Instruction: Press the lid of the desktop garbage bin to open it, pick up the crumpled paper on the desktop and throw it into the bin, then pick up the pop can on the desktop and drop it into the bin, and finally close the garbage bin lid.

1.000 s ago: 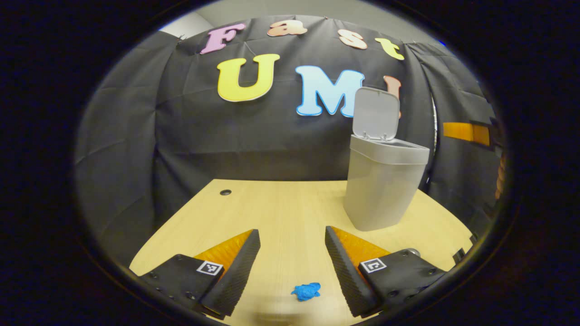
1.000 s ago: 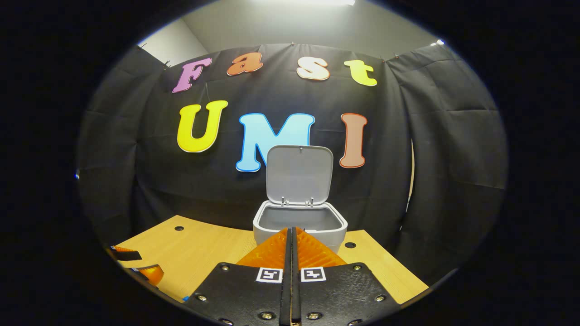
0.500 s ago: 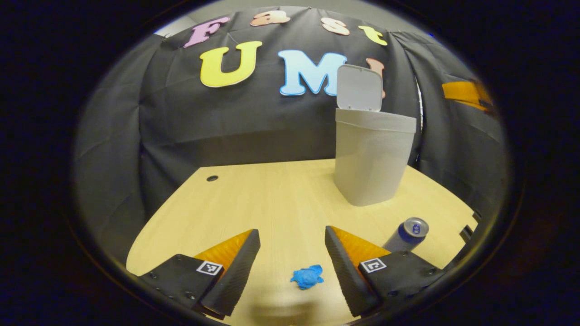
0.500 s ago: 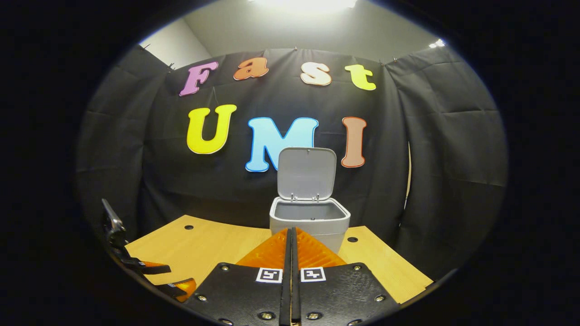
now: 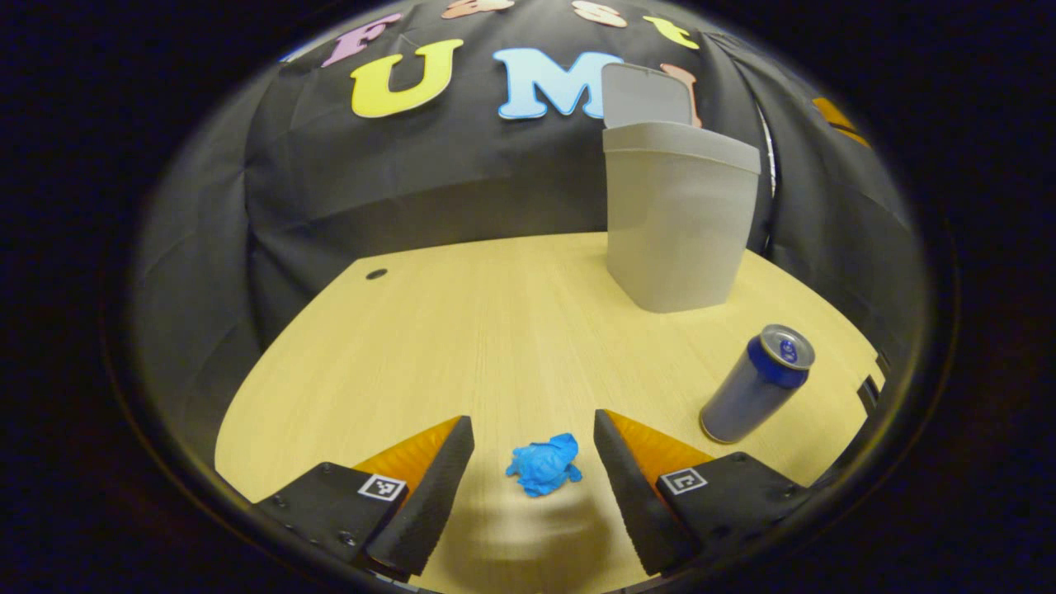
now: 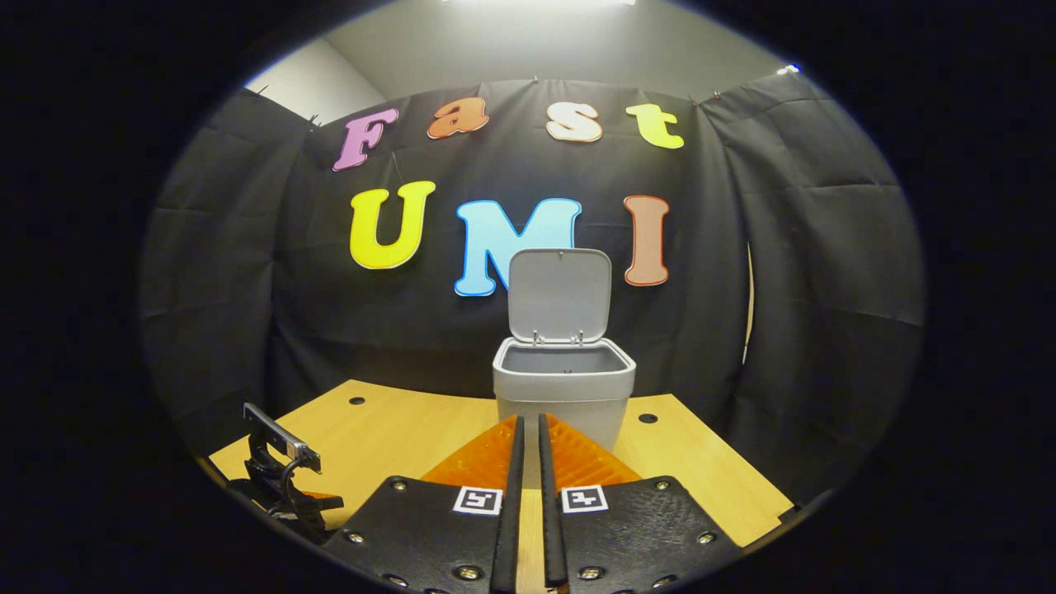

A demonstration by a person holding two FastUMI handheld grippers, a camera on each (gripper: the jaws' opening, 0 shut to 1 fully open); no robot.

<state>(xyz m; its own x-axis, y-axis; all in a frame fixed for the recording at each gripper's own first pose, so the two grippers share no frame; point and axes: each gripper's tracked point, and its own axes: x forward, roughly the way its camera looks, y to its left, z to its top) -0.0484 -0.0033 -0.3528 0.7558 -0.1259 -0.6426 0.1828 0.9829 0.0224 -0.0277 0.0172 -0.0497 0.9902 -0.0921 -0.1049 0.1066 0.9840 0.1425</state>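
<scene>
The left gripper (image 5: 534,472) is being held low over the table (image 5: 462,330) with its fingers spread wide apart, and the blue crumpled paper (image 5: 544,465) is lying on the wood between them, touched by neither. The can (image 5: 756,383) is standing upright to the right, near the bin (image 5: 678,216), whose lid (image 6: 560,294) is being kept raised. The right gripper (image 6: 530,462) is being pointed at the bin (image 6: 564,388), its fingers nearly together with a narrow gap, nothing being held.
</scene>
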